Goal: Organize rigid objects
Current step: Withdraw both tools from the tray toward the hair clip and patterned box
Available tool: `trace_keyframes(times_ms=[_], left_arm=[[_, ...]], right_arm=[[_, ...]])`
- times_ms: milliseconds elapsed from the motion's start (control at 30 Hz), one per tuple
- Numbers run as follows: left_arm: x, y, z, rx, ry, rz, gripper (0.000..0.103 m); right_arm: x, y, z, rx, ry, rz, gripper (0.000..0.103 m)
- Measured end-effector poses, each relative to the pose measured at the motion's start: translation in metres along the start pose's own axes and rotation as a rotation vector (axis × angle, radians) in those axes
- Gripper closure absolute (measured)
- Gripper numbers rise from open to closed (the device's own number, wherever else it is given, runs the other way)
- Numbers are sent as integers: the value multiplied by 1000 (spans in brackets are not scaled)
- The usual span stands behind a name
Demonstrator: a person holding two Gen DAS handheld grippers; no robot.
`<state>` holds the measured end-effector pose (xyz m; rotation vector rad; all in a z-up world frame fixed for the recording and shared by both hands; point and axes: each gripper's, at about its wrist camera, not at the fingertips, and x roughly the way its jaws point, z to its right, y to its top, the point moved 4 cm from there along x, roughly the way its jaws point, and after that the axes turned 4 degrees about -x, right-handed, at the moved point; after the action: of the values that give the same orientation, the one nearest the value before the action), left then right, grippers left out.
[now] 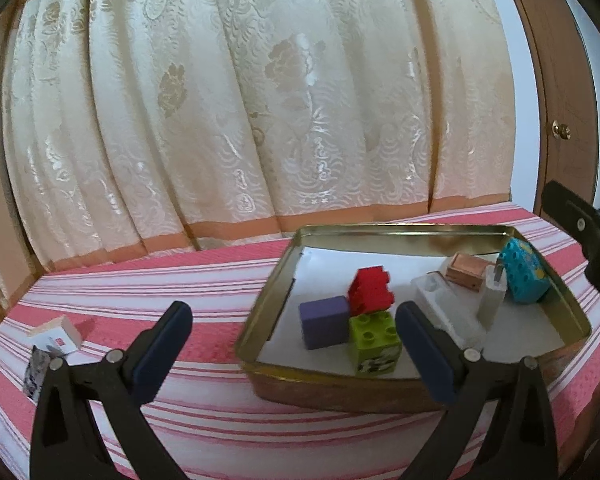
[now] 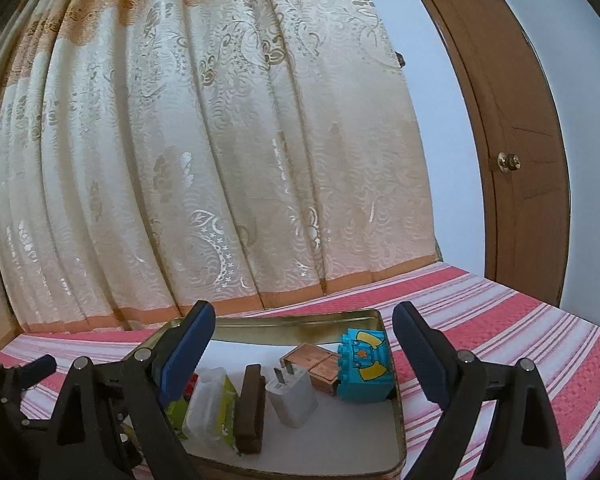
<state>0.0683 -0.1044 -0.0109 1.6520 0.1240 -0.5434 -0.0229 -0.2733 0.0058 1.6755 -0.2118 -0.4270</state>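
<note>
From my feed the room is small and plainly lit, soft even light, no hard shadows. Cream curtain [image 1: 228,112] fills most of both views, from nine o'clock through twelve to about two; glossy floral damask, heavy pleats, peach band along the hem. Hem meets a surface covered in a pink-and-white striped cloth [image 1: 132,292], which spreads across the whole lower half, from eight to four o'clock. At two to three o'clock I see a brown wooden door [image 2: 516,128] with a brass knob [image 2: 508,161], curved frame from lens distortion. Pale blue-white wall [image 2: 432,92] sits between curtain edge and door. Floor not visible.
</note>
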Motion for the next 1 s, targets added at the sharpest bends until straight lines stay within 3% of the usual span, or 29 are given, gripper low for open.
trace_keyframes(times_ms=[533,1000], left_arm=[[-3,-7,-55,-53,70,-21,0],[3,-20,-148,-153,228,-78,0]], right_arm=[[-2,-9,-35,44,69,-45,11],[-5,-22,-121,16,203,-95,11]])
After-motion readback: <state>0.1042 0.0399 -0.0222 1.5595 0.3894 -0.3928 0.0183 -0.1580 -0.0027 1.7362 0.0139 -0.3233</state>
